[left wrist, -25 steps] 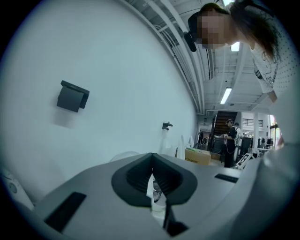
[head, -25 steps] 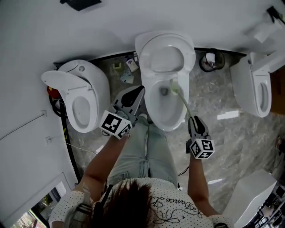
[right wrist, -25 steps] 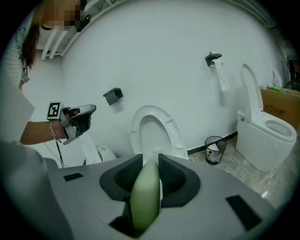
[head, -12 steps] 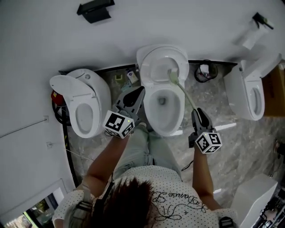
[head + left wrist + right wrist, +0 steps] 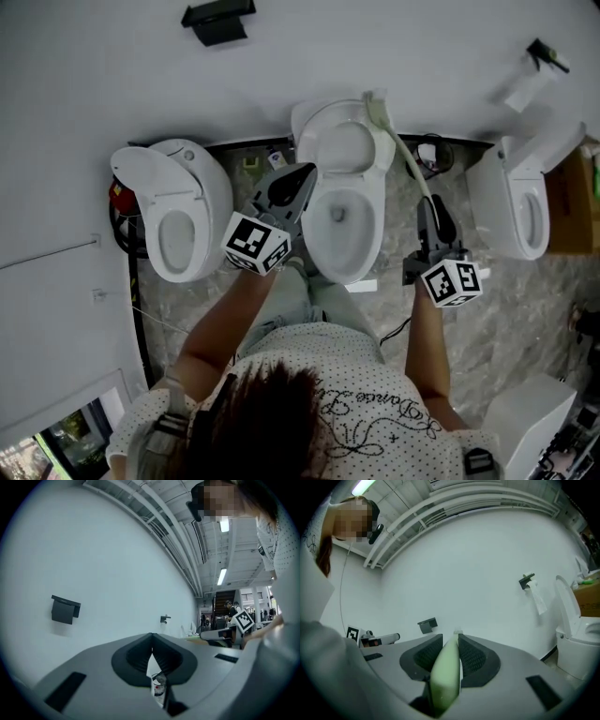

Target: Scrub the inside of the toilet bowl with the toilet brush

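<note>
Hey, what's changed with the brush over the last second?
The toilet brush was lifted out of the toilet bowl; its head is now up by the raised lid. The right gripper stays shut on its handle; the left gripper stays shut, empty, beside the bowl.

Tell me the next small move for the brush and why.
Probably lower the toilet brush so its head goes into the toilet bowl. The right hand-held gripper is shut on the handle, but the head is up by the wall, beside the raised lid, outside the bowl.
</note>
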A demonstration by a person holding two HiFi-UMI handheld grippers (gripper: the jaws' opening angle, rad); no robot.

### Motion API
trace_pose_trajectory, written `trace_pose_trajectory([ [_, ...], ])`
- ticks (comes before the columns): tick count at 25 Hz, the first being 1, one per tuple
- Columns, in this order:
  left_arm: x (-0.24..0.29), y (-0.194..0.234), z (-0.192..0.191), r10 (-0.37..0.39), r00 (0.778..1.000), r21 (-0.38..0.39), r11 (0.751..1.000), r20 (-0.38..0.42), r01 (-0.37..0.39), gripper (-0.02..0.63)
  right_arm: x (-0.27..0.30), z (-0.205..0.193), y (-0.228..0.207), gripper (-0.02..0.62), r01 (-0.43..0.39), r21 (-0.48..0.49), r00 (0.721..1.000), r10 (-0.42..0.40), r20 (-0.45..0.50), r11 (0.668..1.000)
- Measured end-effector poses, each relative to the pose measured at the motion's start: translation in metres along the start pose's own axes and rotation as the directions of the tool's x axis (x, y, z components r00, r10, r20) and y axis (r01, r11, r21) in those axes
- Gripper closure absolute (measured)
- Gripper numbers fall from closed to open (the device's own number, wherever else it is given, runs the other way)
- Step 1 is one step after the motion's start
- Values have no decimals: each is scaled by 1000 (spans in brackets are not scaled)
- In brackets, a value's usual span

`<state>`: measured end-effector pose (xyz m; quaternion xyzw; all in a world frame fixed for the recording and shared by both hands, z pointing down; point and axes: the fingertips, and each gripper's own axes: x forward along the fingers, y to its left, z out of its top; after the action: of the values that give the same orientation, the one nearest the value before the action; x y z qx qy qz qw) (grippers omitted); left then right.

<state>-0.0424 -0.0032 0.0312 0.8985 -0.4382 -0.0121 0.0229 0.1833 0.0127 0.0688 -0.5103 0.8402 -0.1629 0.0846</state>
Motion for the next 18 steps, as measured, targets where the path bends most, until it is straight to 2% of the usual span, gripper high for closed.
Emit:
trace_pose_trajectory([
  [5, -1, -1, 15, 17, 1000, 25, 1000, 18, -17, 603, 11, 30, 17, 480, -24, -75, 999, 28, 44, 997],
  [11, -8, -1, 32, 17, 999, 49, 999, 49, -19, 603, 20, 55, 41, 480, -55, -141, 997, 62, 42, 988],
  [18, -13, -11, 42, 13, 997, 58, 998, 74, -17, 603, 16, 80, 61, 480, -68, -247, 993, 89, 76, 967],
])
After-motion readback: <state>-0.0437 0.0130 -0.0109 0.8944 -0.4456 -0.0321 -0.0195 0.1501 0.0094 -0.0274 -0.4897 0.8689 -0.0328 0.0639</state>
